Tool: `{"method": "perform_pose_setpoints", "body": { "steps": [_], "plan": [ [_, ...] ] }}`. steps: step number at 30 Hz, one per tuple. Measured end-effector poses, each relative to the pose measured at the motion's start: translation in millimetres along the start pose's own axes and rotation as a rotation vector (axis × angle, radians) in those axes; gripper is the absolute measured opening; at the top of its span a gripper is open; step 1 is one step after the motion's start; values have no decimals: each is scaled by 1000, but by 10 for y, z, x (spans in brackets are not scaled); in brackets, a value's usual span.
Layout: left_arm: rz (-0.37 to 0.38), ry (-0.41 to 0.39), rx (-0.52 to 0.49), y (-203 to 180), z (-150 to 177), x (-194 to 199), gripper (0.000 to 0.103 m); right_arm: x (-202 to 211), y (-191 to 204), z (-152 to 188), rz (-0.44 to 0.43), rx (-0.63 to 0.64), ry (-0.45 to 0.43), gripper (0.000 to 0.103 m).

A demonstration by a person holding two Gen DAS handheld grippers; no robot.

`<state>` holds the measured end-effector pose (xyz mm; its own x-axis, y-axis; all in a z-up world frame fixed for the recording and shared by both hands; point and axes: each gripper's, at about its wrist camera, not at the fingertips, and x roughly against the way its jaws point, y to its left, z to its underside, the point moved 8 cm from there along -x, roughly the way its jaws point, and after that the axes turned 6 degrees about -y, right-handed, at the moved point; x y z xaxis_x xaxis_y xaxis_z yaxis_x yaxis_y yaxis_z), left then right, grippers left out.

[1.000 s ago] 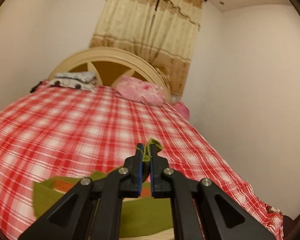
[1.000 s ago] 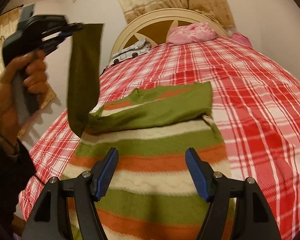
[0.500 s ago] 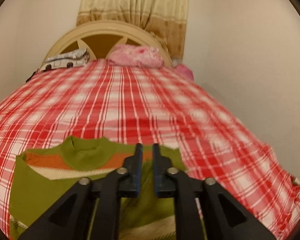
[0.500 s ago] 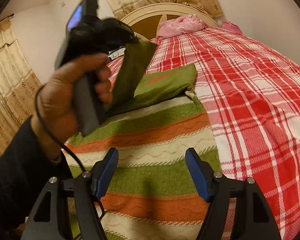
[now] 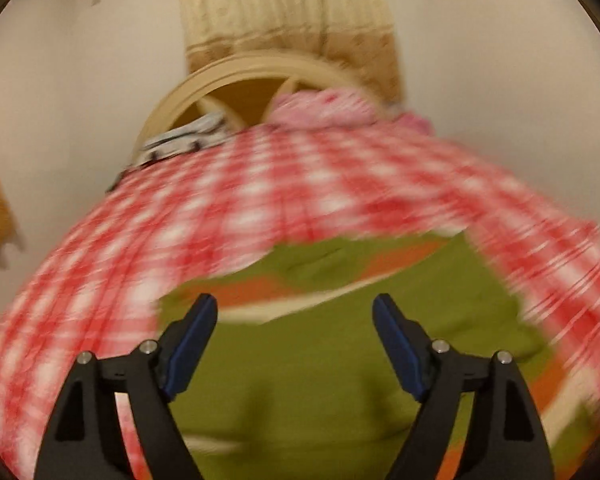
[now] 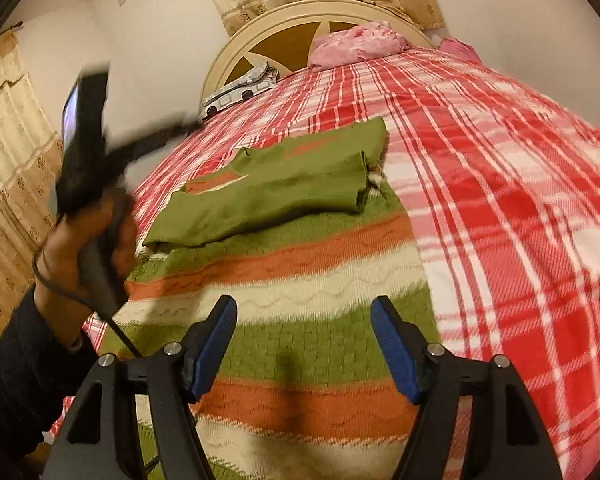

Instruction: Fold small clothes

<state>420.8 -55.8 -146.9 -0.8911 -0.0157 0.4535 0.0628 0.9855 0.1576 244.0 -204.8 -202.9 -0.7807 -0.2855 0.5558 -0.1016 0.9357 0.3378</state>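
A: Left wrist view?
B: Blurred. The left gripper (image 5: 294,320) is spreading its jaws, nothing between them; the green striped sweater (image 5: 340,360) lies just below and ahead on the plaid bedspread (image 5: 260,200).
A: Right wrist view?
B: The right gripper (image 6: 304,320) stands wide and empty above the sweater, its sleeve (image 6: 268,196) folded across ahead.

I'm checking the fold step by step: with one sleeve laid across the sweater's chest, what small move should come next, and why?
Probably take the right gripper to the other sleeve. The green sleeve already lies across the striped sweater. The left gripper is opening with nothing between its fingers. The right gripper is open above the lower stripes. The other sleeve is not clearly visible.
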Motion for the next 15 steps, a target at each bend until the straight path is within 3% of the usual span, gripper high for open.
{"method": "perform_pose_setpoints", "body": {
  "steps": [3, 7, 13, 15],
  "plan": [
    [-108, 75, 25, 513, 320, -82, 82, -124, 45, -225, -31, -6, 17, 70],
    [-175, 162, 135, 1019, 676, -154, 82, -443, 76, -599, -17, -7, 10, 70],
    [-159, 192, 186, 1005, 887, -231, 82, -1166, 55, -1019, 100, 63, 41, 69],
    [-154, 201, 189, 976, 949, -257, 82, -1353, 14, -999, 135, 82, 79, 59]
  ]
}}
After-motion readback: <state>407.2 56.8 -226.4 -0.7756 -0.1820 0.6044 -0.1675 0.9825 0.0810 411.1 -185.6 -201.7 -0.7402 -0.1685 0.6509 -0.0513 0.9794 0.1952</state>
